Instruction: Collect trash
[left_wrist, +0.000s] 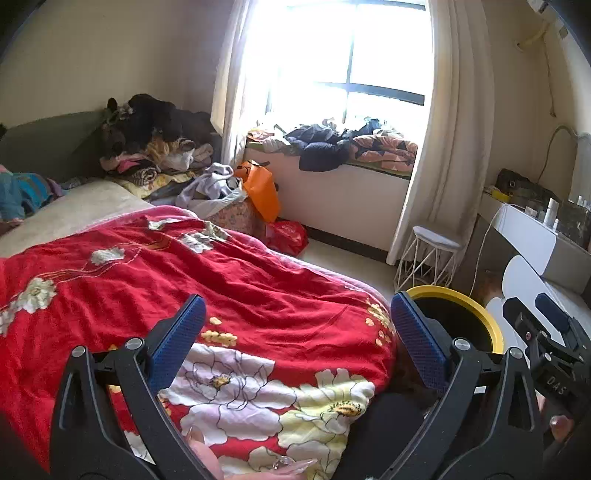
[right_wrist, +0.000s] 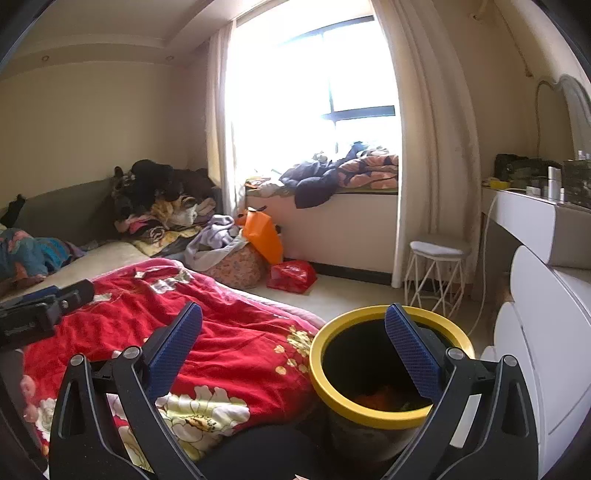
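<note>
A black trash bin with a yellow rim (right_wrist: 369, 413) stands on the floor at the bed's foot corner; something orange lies inside it. It also shows in the left wrist view (left_wrist: 476, 310). My right gripper (right_wrist: 295, 314) is open and empty, its right finger over the bin's mouth. My left gripper (left_wrist: 297, 306) is open and empty above the red flowered quilt (left_wrist: 221, 288). The right gripper shows at the right edge of the left wrist view (left_wrist: 550, 325); the left gripper shows at the left of the right wrist view (right_wrist: 48, 302). No loose trash shows on the quilt.
Piled clothes (left_wrist: 155, 147) lie at the bed's far end. An orange bag (left_wrist: 262, 188) and a red bag (left_wrist: 288, 236) sit on the floor by the window seat (left_wrist: 343, 192). A white stool (left_wrist: 432, 254) and white dresser (right_wrist: 546, 354) stand at right.
</note>
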